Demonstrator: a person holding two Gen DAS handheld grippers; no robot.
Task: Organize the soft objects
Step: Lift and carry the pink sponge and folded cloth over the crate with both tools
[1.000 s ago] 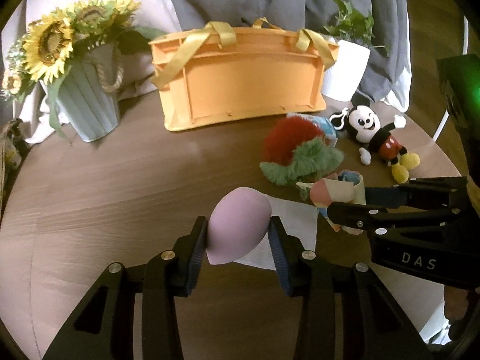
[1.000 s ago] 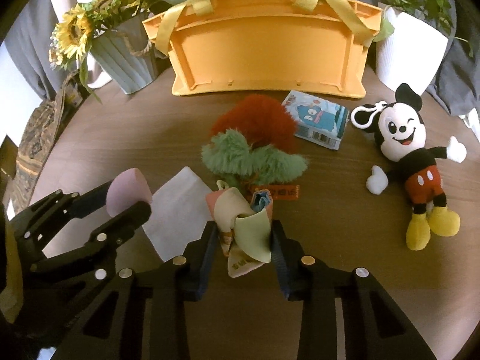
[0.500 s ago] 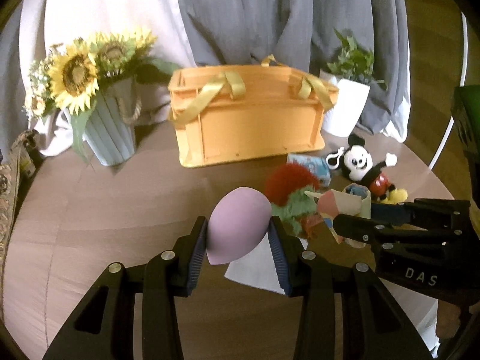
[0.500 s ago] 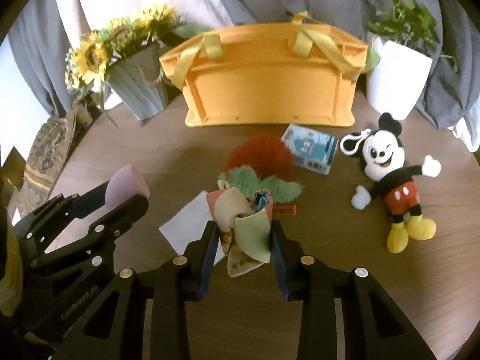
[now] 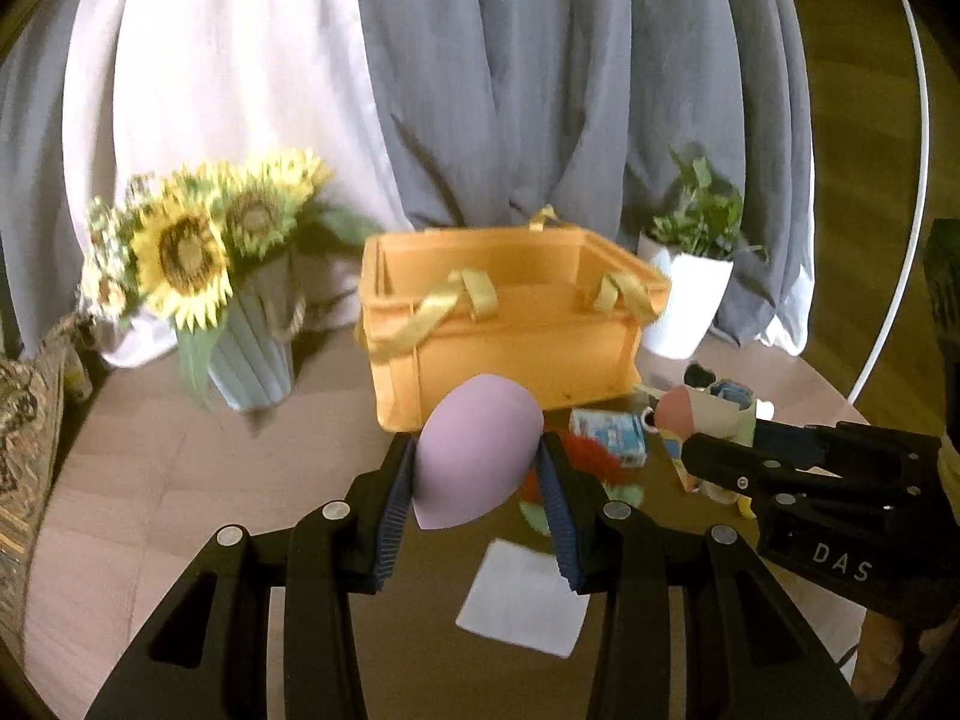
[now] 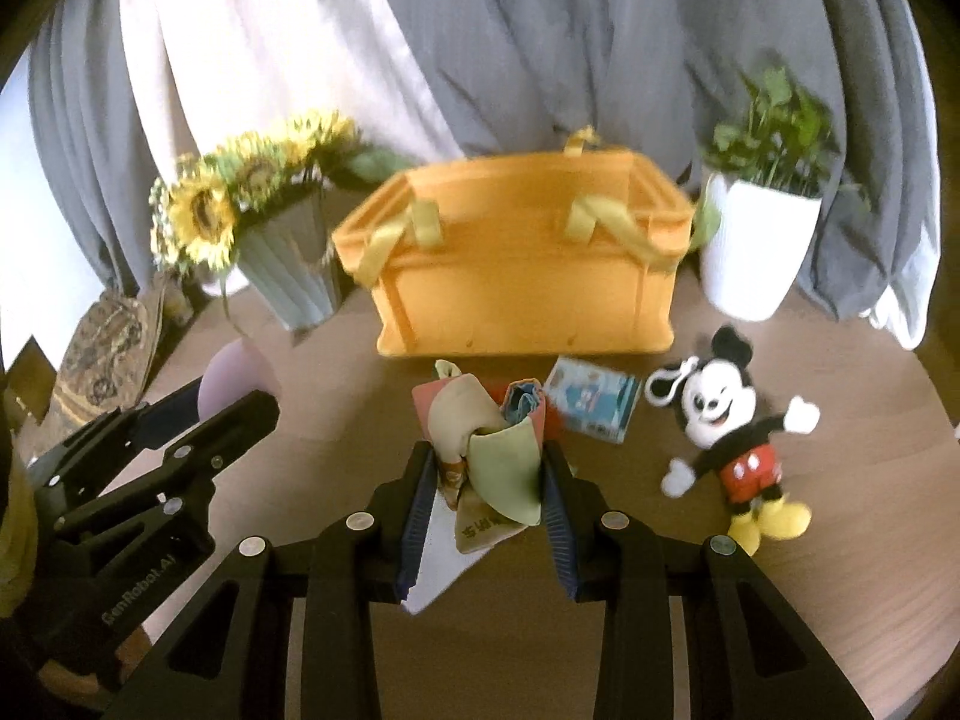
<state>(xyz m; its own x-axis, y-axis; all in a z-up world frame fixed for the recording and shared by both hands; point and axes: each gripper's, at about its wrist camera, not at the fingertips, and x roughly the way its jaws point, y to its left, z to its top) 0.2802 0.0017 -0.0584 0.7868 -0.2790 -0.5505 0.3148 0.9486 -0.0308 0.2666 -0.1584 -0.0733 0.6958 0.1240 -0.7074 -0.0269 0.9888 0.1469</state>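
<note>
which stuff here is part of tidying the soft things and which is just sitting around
Part of the job:
purple sponge in the left gripper
cloth bundle in the right gripper
mouse doll
fuzzy red and green toy
orange basket

Lying about:
sunflower vase
potted plant
small packet
white sheet

We seem to be in a home, in a living space dressed up rather than a workshop. A round wooden table (image 6: 840,600) stands before long grey and white curtains (image 6: 540,48) that reach the floor. At the far left sits a ribbed vase of sunflowers (image 6: 288,276), at the far right a leafy plant in a white pot (image 6: 756,240), and a wooden floor (image 5: 864,120) shows beyond.
</note>
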